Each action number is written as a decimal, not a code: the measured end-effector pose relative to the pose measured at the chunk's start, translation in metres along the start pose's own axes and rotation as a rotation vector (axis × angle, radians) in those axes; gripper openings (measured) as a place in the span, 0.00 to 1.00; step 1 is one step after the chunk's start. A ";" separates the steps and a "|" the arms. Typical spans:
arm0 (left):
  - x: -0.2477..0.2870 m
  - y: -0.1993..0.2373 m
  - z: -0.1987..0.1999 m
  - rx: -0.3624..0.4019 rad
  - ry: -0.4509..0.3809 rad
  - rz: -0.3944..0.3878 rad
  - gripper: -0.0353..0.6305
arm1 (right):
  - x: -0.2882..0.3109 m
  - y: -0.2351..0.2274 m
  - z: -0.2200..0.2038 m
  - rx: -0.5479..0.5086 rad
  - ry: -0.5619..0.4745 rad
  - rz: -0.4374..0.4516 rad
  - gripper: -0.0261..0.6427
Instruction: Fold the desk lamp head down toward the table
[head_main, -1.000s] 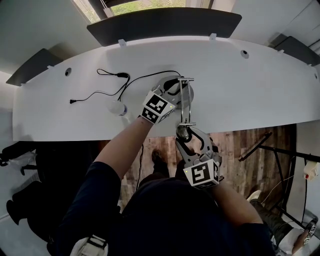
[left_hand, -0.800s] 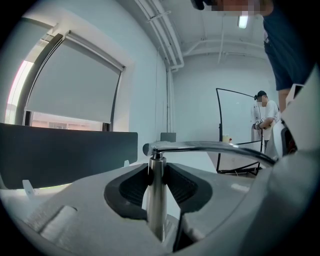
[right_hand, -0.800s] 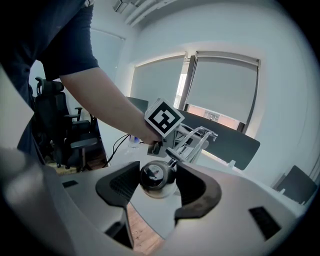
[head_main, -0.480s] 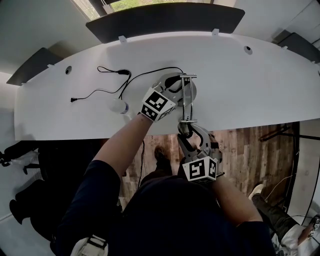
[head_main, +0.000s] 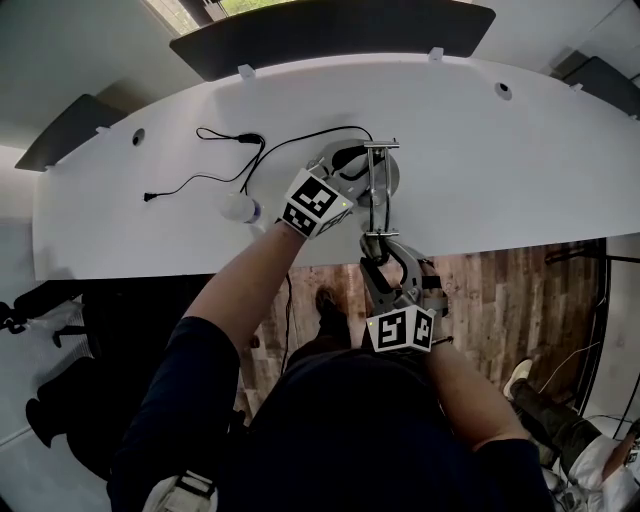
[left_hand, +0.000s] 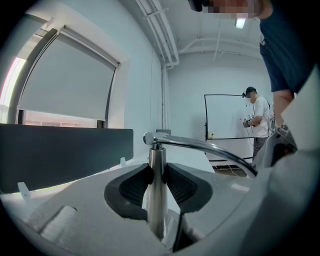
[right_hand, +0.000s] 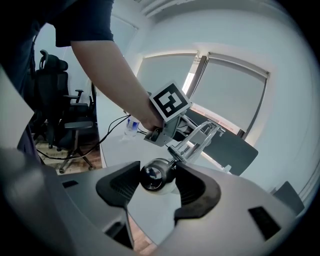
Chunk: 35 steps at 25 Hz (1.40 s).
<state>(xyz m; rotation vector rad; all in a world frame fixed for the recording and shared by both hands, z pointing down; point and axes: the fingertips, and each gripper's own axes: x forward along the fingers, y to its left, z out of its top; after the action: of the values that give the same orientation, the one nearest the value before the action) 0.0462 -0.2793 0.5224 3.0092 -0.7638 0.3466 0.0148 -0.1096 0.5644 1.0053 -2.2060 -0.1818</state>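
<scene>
A chrome desk lamp stands on the white desk with its round base near the front edge. My left gripper is shut on the lamp's upright post, and both dark pads press against it. The thin chrome arm runs from the post top toward me. At the arm's end, past the desk edge, sits the small rounded lamp head. My right gripper is shut on that head, one pad on each side, as the head view also shows for this right gripper.
A black cable loops across the desk left of the lamp, with a small white bottle beside it. A dark partition panel lines the far edge. Office chairs stand on the wooden floor. A person stands by a whiteboard.
My right gripper has sunk a little with the lamp head held in it, drawing closer to the desk edge, and its wrist has rolled. The left gripper keeps its hold on the post.
</scene>
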 end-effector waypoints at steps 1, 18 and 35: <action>0.000 0.000 0.000 0.001 0.000 -0.001 0.23 | 0.002 0.000 -0.001 -0.005 0.002 -0.001 0.37; 0.001 0.000 0.000 -0.017 0.005 -0.020 0.23 | 0.026 0.001 -0.018 -0.070 0.019 -0.021 0.36; 0.000 0.001 -0.001 -0.008 -0.001 -0.025 0.23 | 0.040 0.000 -0.024 -0.082 0.016 -0.019 0.35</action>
<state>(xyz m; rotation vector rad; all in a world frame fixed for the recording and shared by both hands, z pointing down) 0.0453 -0.2799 0.5236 3.0089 -0.7244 0.3413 0.0118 -0.1340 0.6037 0.9798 -2.1574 -0.2705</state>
